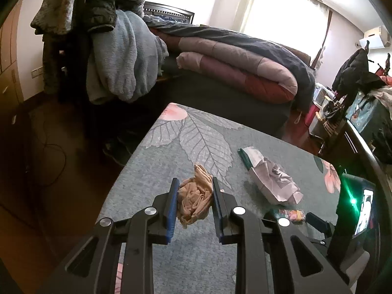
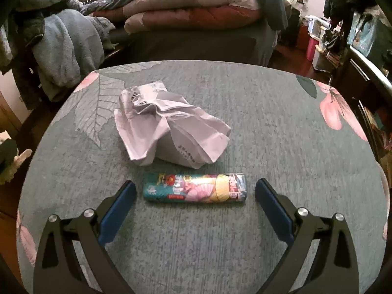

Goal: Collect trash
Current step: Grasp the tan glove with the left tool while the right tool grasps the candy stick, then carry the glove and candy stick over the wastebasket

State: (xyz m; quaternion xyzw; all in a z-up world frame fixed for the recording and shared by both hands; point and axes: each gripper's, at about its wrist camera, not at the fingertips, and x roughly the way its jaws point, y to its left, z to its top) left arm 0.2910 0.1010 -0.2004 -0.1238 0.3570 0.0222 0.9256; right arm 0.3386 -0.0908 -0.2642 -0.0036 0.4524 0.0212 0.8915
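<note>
Left hand-held gripper (image 1: 194,191) clamps tan wad (image 1: 194,202) (low, level).

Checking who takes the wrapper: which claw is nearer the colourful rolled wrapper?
Right. The right claw is open with the colourful rolled wrapper between its fingers; the left claw is off beside it, closed on the tan wad.
</note>
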